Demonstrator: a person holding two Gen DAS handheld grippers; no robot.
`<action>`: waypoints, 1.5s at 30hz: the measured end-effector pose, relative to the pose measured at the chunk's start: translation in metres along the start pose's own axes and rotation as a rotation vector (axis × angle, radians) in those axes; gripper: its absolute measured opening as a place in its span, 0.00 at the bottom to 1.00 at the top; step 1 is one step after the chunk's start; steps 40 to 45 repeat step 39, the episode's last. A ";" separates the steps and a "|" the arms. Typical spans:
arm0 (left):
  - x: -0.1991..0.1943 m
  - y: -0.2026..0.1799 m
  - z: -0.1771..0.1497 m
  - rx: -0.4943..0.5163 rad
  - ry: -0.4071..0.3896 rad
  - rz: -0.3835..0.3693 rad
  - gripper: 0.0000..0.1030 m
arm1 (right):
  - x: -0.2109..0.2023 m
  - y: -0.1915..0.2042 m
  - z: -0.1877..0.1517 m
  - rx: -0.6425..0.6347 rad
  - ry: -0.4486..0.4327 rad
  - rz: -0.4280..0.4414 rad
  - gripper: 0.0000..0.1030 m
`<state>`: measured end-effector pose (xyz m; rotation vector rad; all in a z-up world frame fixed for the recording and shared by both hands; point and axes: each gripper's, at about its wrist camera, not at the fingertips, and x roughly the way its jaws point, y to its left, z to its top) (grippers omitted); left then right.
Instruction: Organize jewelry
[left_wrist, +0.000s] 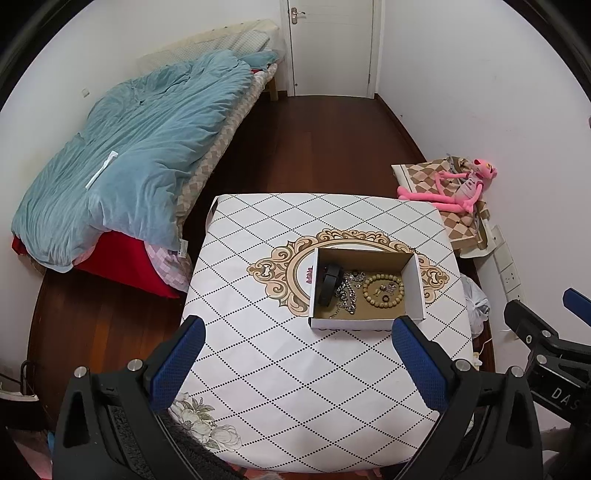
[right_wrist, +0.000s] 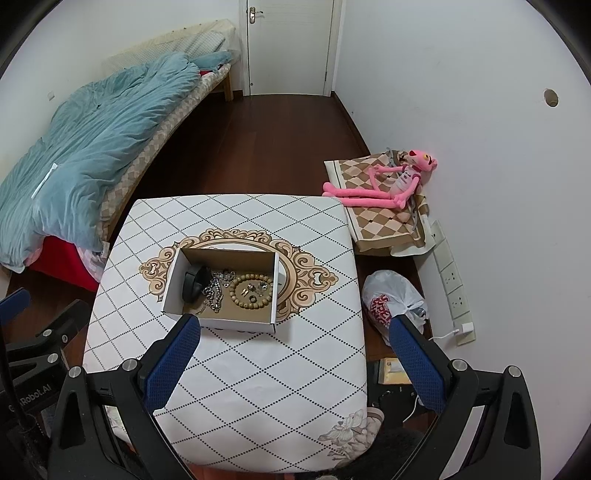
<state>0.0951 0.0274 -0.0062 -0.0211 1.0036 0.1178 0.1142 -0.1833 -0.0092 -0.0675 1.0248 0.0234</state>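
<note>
Jewelry box (left_wrist: 369, 325) (grippers (left_wrist: 299, 332) apart)

Bed with a rumpled teal duvet (left_wrist: 140, 155) at left, white door (left_wrist: 330, 44) beyond, pink panther plush (right_wrist: 388, 184) sprawled on a checkered cushion (right_wrist: 384, 225), white plastic bag (right_wrist: 391, 299) on the floor.

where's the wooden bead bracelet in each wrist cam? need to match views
Left wrist: round tan wooden bead bracelet lies right of centre, in the right half of the open white cardboard box.
Right wrist: same bracelet sits left of centre, again in the box's right half.
Shared landmark: silver metal chain just left of the bracelet.
</note>
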 end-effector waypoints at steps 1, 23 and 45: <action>0.000 0.000 0.000 0.000 0.000 0.000 1.00 | 0.000 0.000 0.000 -0.001 0.000 0.000 1.00; -0.003 0.000 -0.002 -0.003 -0.002 0.001 1.00 | 0.001 0.004 -0.002 -0.008 0.005 0.004 1.00; -0.008 -0.005 -0.001 -0.007 -0.016 -0.004 1.00 | 0.002 -0.002 -0.003 -0.007 0.010 0.008 1.00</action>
